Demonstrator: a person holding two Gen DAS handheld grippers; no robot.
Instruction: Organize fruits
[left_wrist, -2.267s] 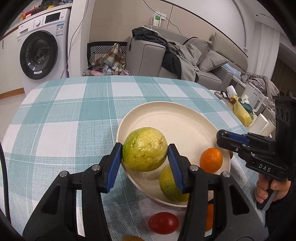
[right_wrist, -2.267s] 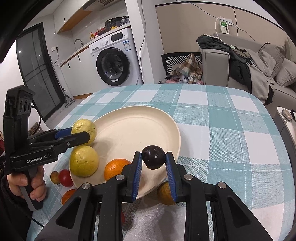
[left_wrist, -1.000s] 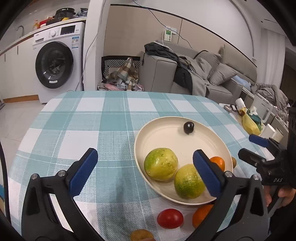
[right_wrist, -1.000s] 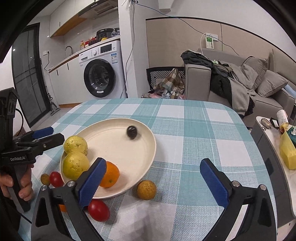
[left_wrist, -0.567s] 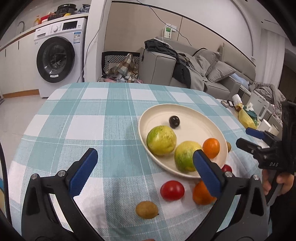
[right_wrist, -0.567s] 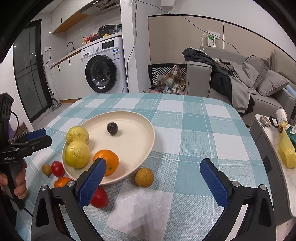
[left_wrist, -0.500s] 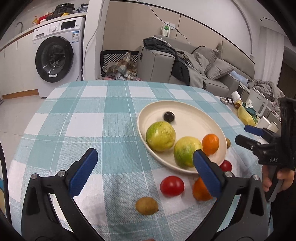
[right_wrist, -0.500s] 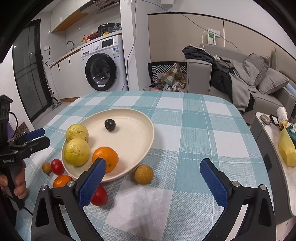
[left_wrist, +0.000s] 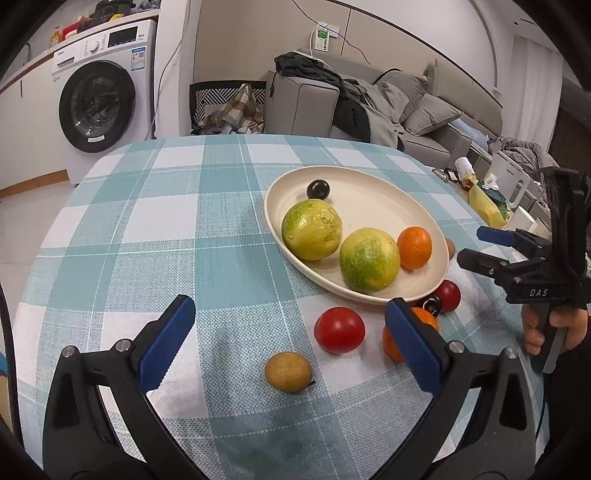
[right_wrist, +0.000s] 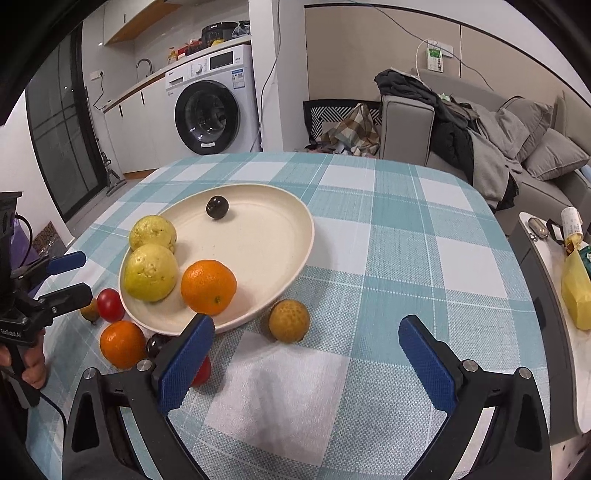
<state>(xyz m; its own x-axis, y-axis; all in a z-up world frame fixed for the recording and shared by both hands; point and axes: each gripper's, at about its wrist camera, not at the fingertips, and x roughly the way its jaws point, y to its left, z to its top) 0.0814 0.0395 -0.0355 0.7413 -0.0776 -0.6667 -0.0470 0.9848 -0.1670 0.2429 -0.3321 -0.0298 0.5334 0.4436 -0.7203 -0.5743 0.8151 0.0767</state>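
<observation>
Since I dropped the green fruit and dark plum on the plate (left_wrist: 441, 258), both my grippers have backed off, fingers wide and empty. The brown fruit (left_wrist: 288, 371) lies on the counter, nearest my left gripper (left_wrist: 291, 347).

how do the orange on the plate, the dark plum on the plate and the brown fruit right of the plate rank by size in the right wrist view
1. Orange, clearly largest.
2. Brown fruit.
3. Dark plum, smallest, though it lies farthest from the camera, which exaggerates the gap.

A white front-loading washing machine (right_wrist: 214, 107) stands beyond the teal-and-white checked tablecloth (right_wrist: 388, 236); clothes are heaped on a grey fabric sofa (left_wrist: 424, 122).
</observation>
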